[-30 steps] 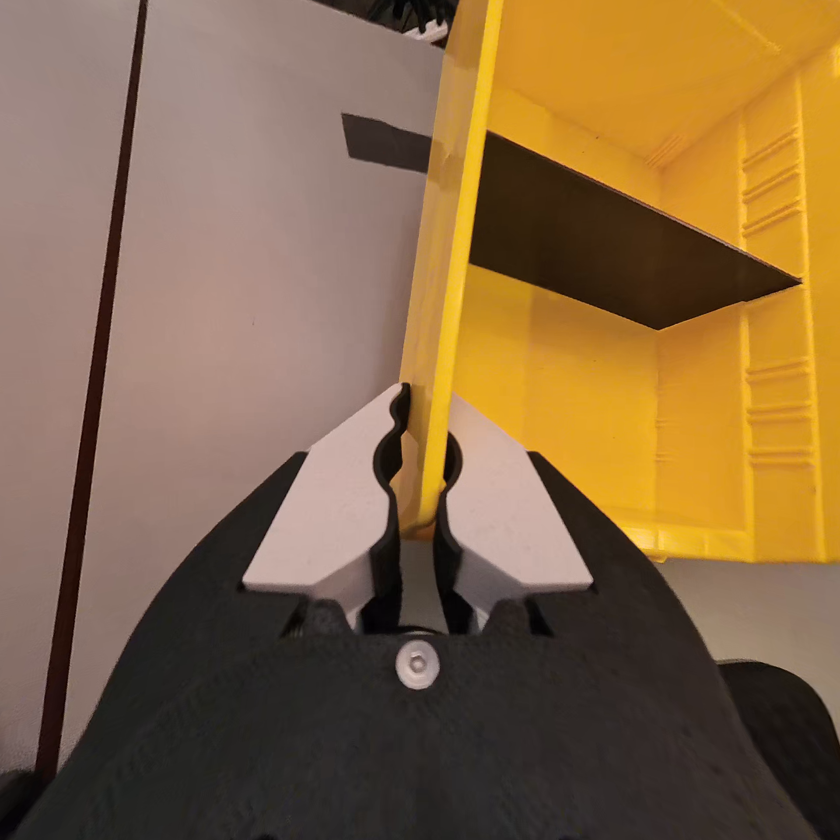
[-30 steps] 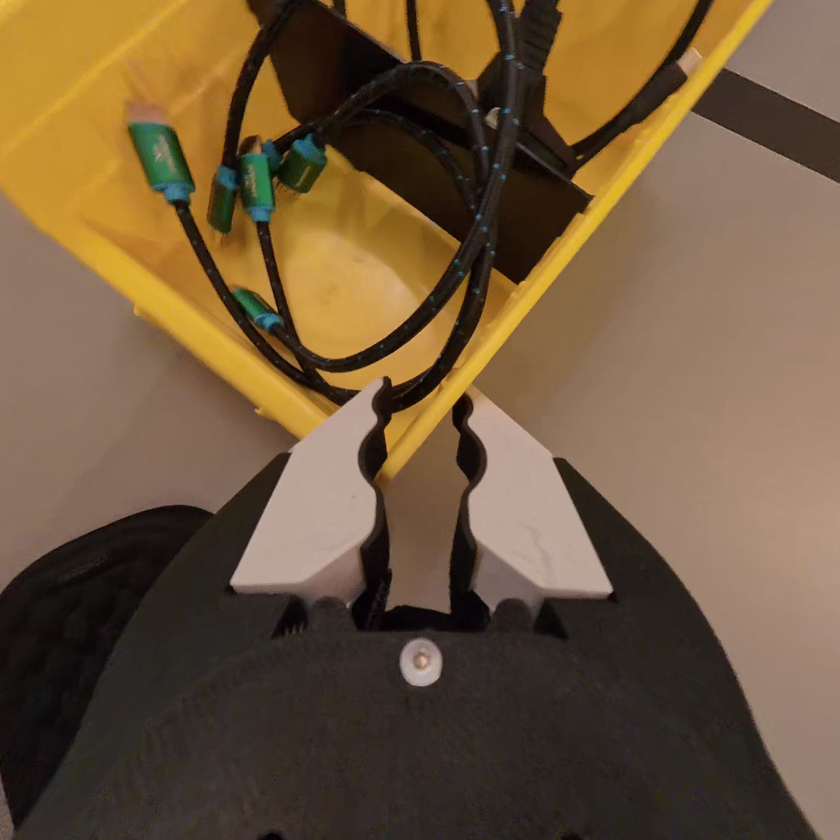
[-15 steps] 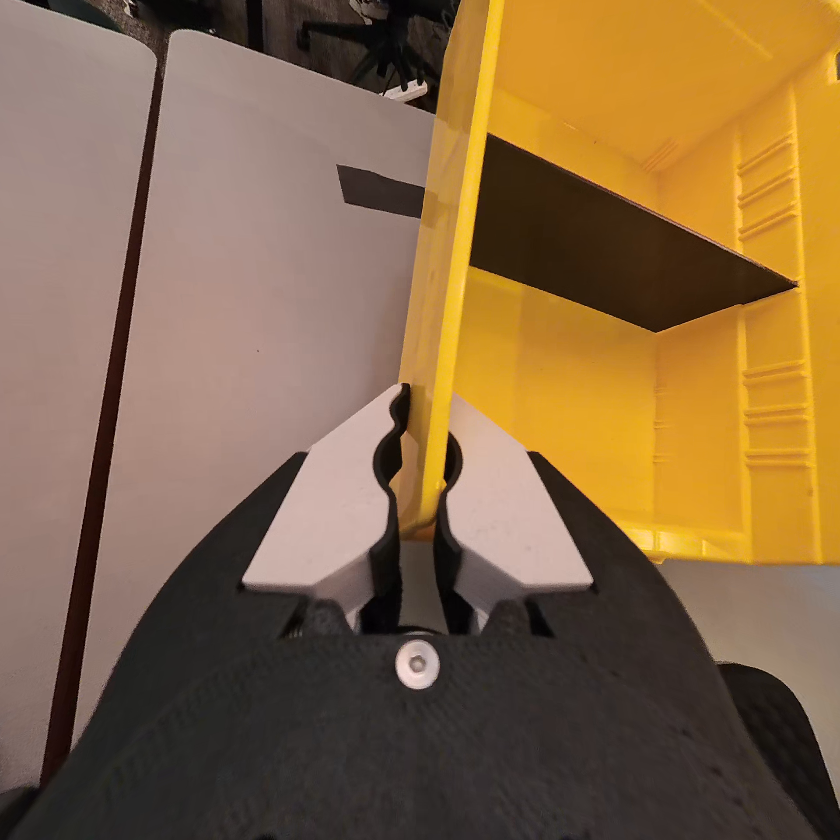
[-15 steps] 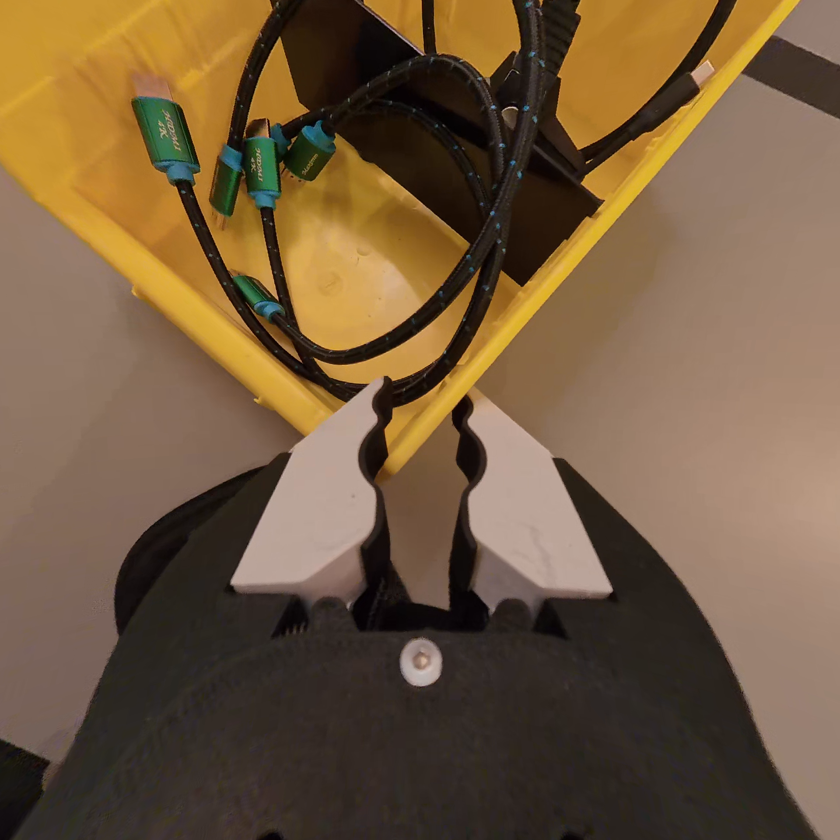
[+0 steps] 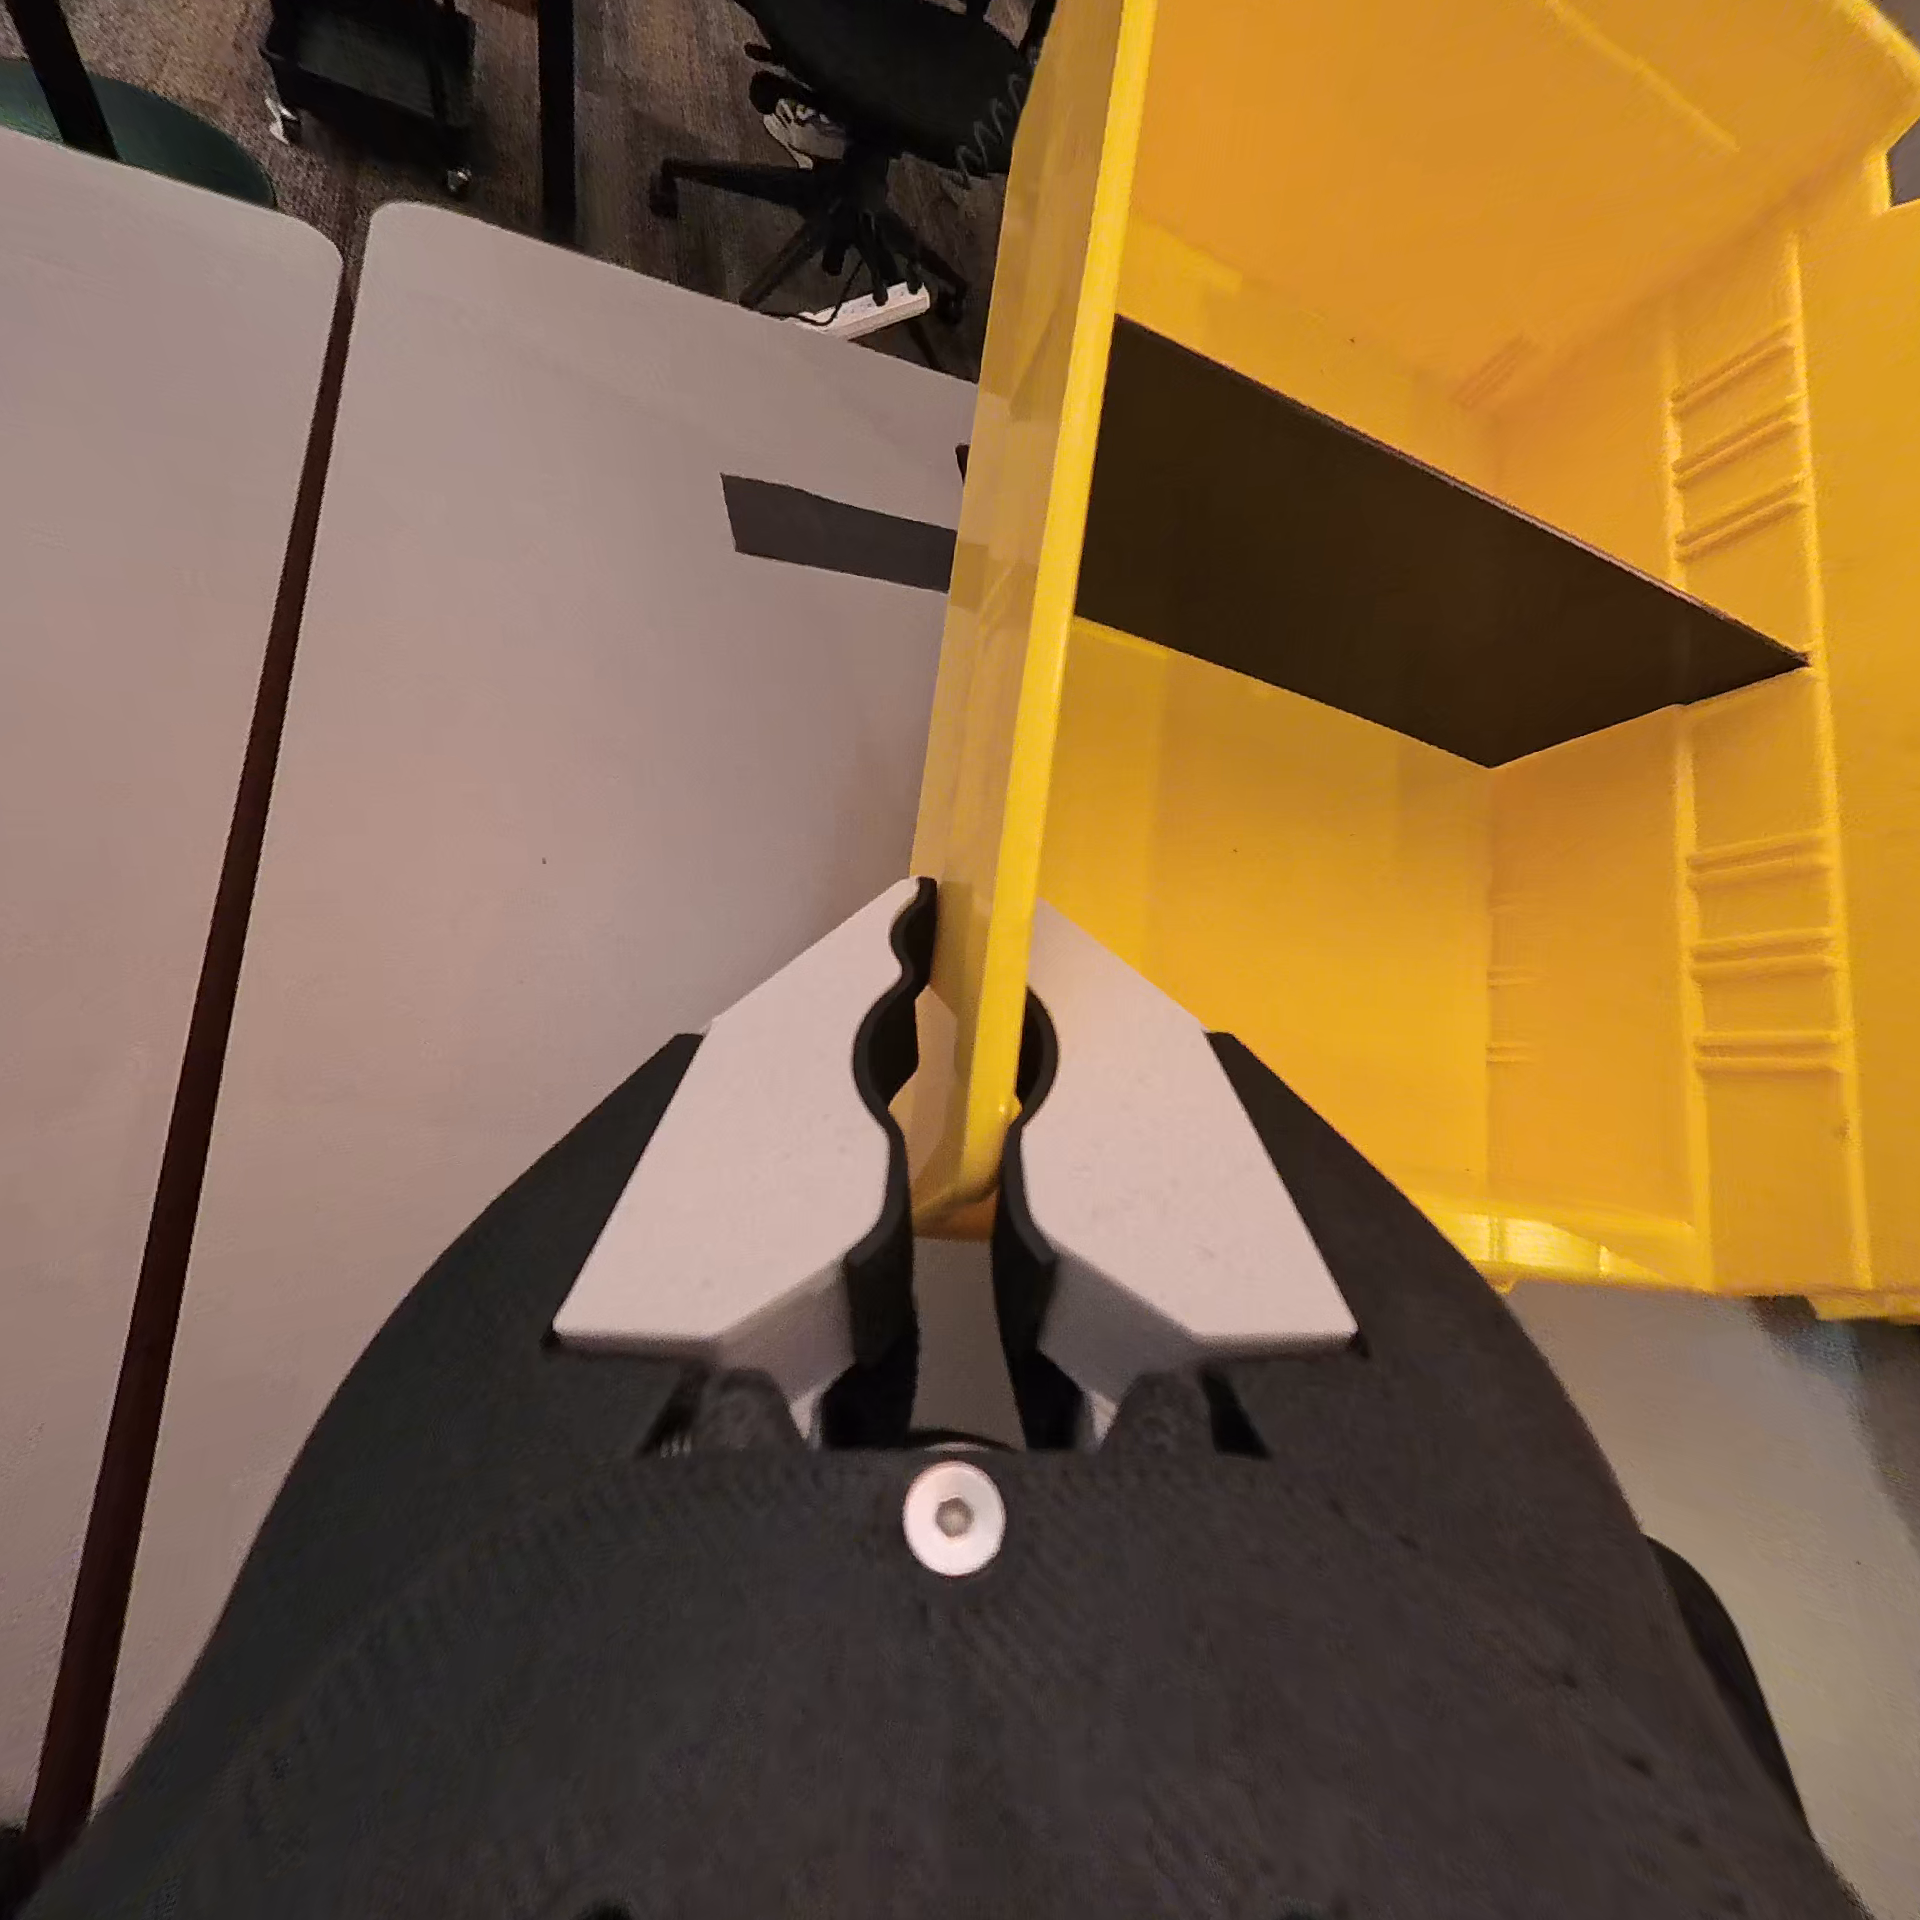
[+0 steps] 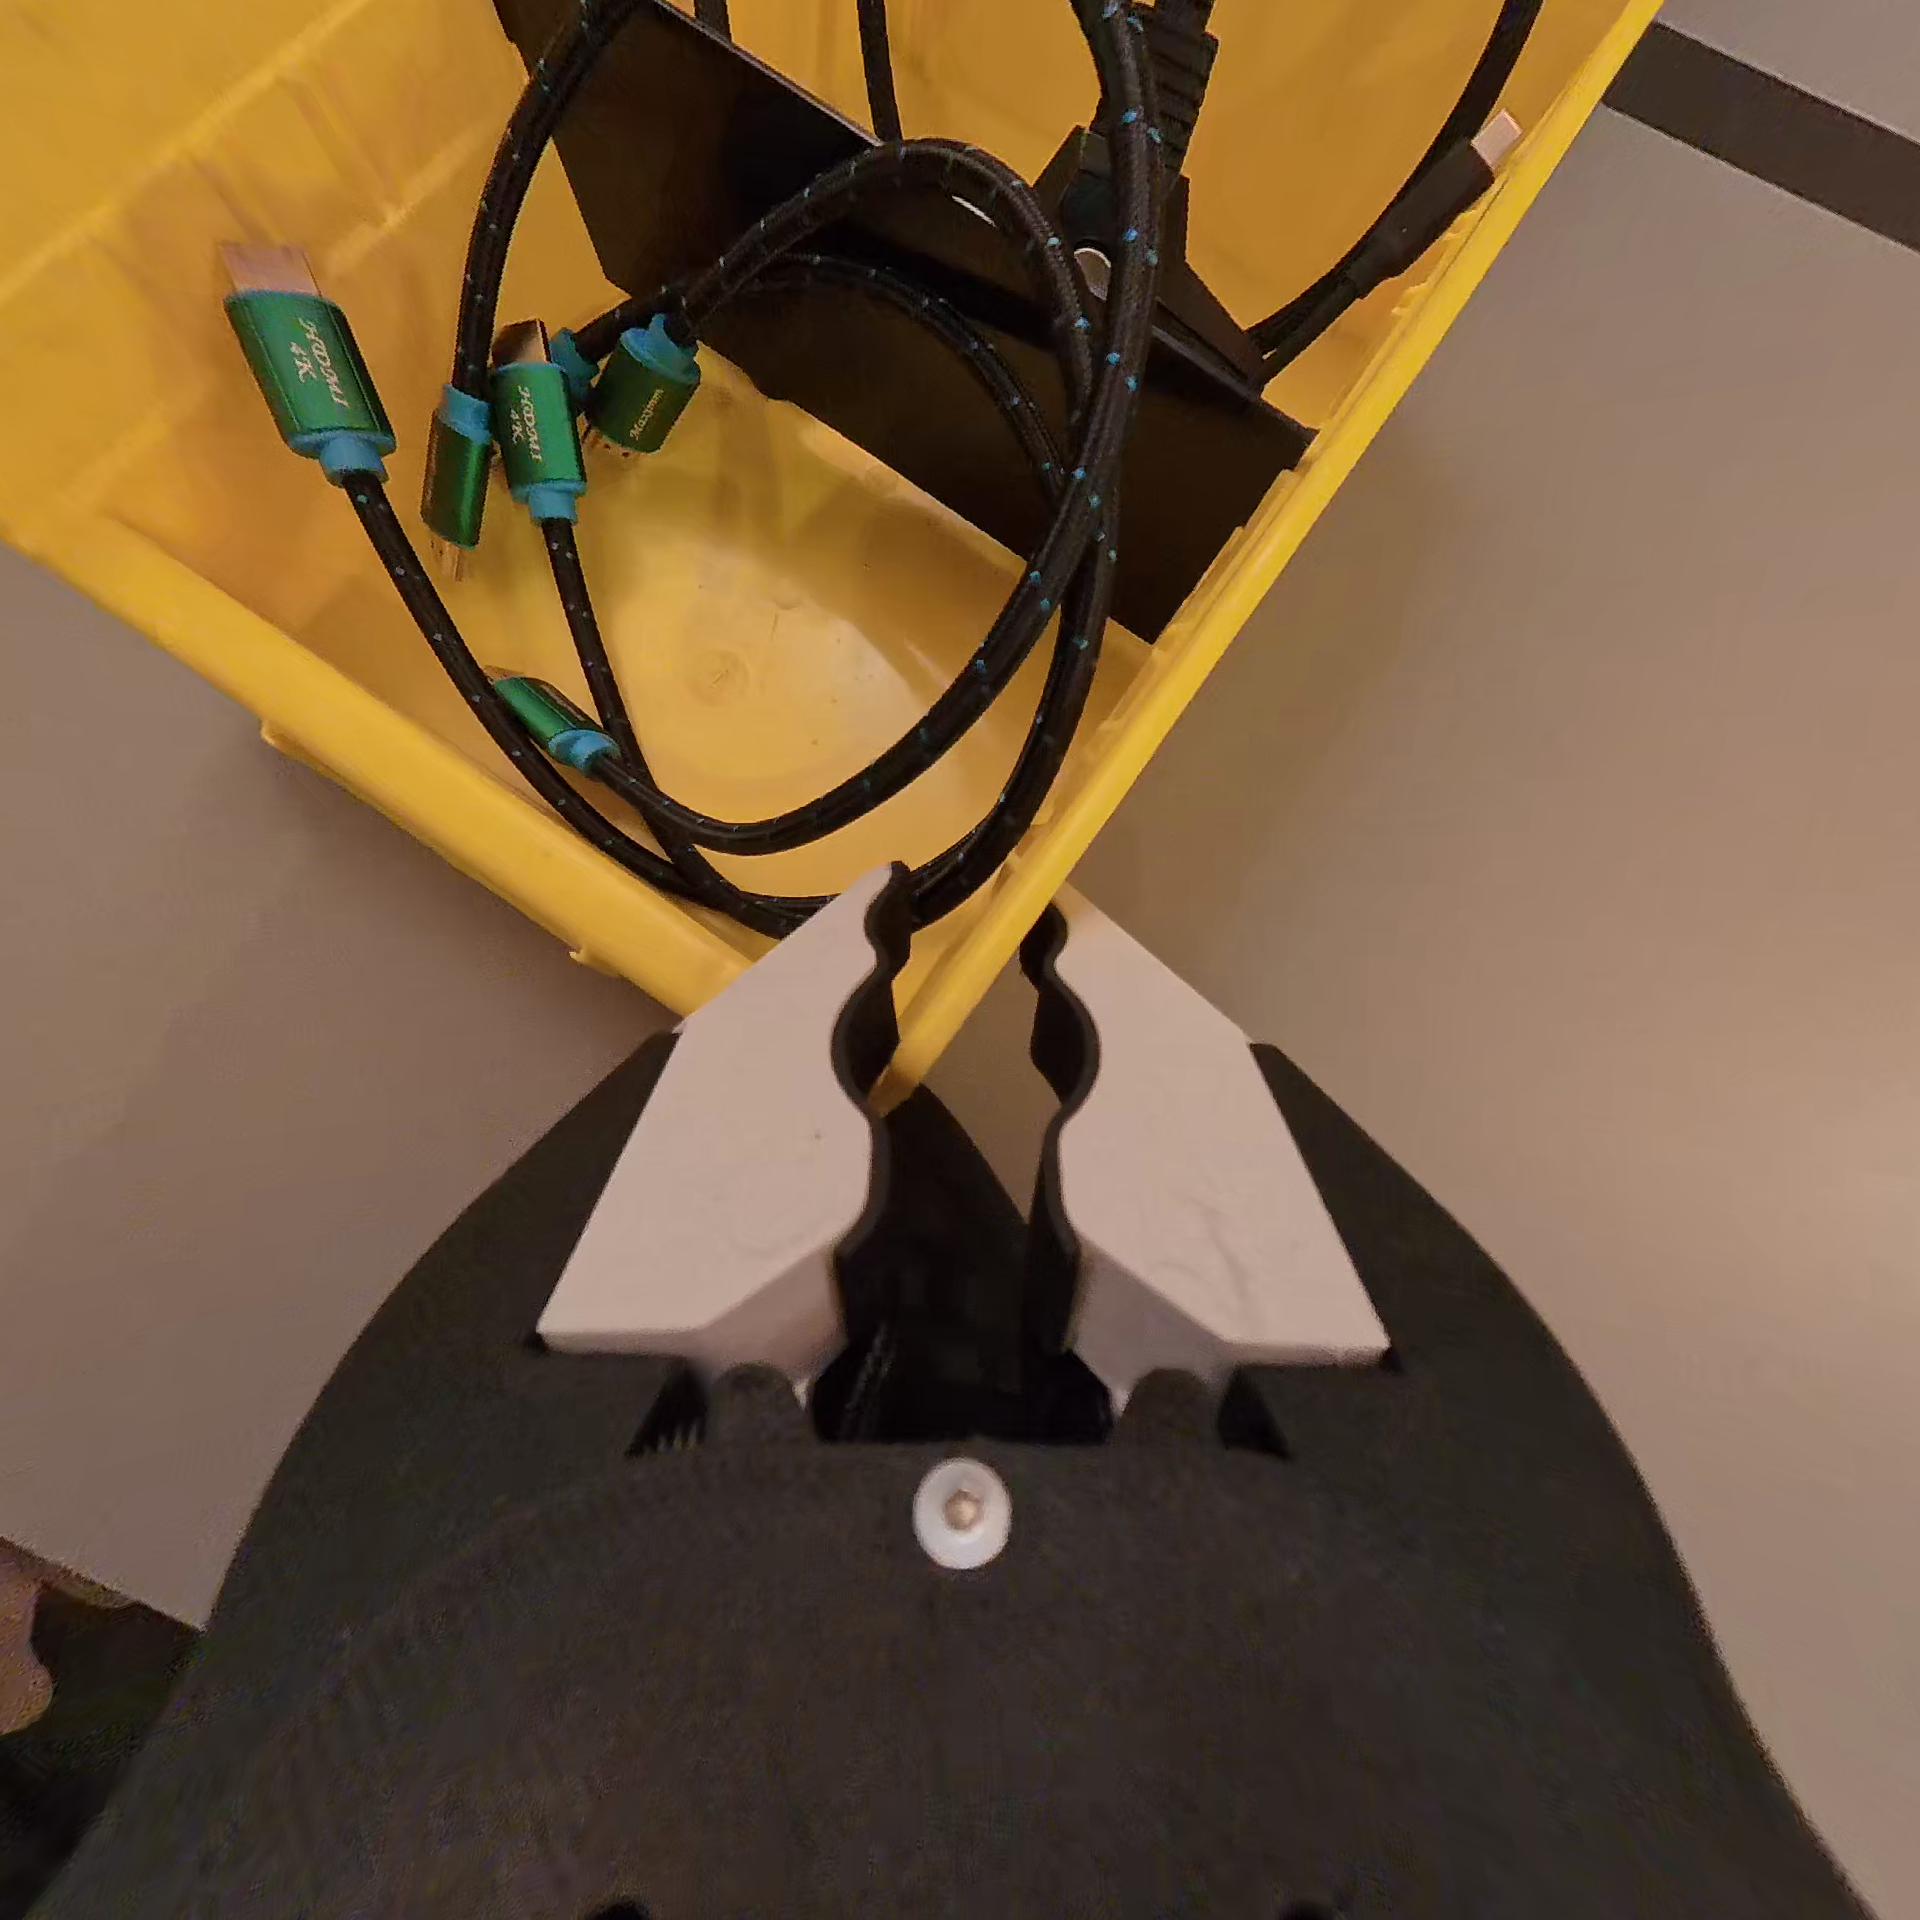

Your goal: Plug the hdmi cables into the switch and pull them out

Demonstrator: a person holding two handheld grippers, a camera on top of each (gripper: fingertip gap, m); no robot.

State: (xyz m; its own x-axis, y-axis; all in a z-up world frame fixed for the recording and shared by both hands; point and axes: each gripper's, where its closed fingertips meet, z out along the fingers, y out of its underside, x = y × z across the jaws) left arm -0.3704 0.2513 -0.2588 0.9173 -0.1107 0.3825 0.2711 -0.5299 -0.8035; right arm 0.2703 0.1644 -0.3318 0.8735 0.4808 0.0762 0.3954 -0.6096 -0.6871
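Note:
My left gripper [image 5: 977, 914] is shut on the side wall of a yellow bin [image 5: 1039, 520], which is held off the table. A black divider [image 5: 1403, 582] crosses its inside. My right gripper [image 6: 966, 914] clamps another wall of the bin [image 6: 1299, 582] near a corner, the wall running slantwise between the jaws. Inside lie several black braided HDMI cables [image 6: 1039, 644] with green plugs [image 6: 307, 374], all loose. A black box [image 6: 1122, 208], probably the switch, sits by the divider [image 6: 727, 156], partly hidden under cables.
Grey tables [image 5: 571, 831] lie below, with a dark gap [image 5: 239, 831] between two tops and a black tape strip [image 5: 831, 530]. Beyond the far edge is carpet with an office chair [image 5: 862, 156]. The right wrist view shows grey table [image 6: 1558, 831] and tape [image 6: 1787, 177]. My hands' fingertips stand some 65 centimetres from each other.
Both grippers have kept their hold on the bin and moved with it. The left view now takes in the tables' far edge and floor. The cables have shifted slightly in the bin.

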